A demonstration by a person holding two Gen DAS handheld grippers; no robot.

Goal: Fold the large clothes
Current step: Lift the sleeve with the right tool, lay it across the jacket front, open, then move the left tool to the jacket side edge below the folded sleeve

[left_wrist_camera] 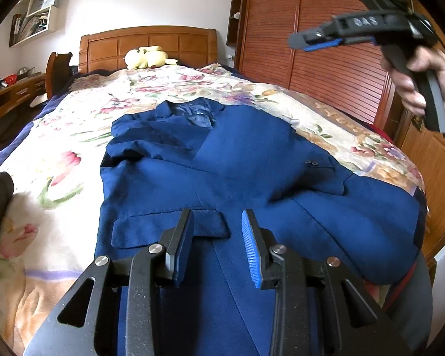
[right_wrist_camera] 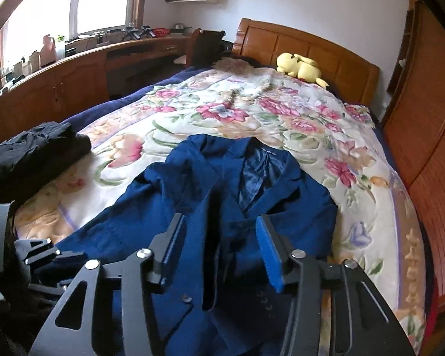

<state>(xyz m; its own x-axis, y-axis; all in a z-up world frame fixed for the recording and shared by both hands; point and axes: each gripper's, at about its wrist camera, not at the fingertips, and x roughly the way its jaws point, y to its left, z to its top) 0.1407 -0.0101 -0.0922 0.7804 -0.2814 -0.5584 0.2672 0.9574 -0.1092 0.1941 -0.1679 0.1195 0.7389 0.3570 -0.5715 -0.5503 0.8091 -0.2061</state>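
A dark blue suit jacket [left_wrist_camera: 222, 163] lies face up on the floral bedspread [left_wrist_camera: 74, 136], collar toward the headboard, its sleeves folded across the front. My left gripper [left_wrist_camera: 216, 216] is open and empty, just above the jacket's lower hem near a pocket flap. My right gripper [right_wrist_camera: 219, 222] is open and empty, hovering over the jacket [right_wrist_camera: 198, 195] around its chest. In the left wrist view the right gripper [left_wrist_camera: 305, 41] shows high at the upper right, held by a hand, well above the jacket.
A yellow plush toy [right_wrist_camera: 299, 65] lies by the wooden headboard [right_wrist_camera: 311, 47]. A pile of black clothes [right_wrist_camera: 32, 154] sits on the bed's left edge. A wooden wardrobe [left_wrist_camera: 326, 29] stands along the right side, a desk [right_wrist_camera: 74, 68] along the left.
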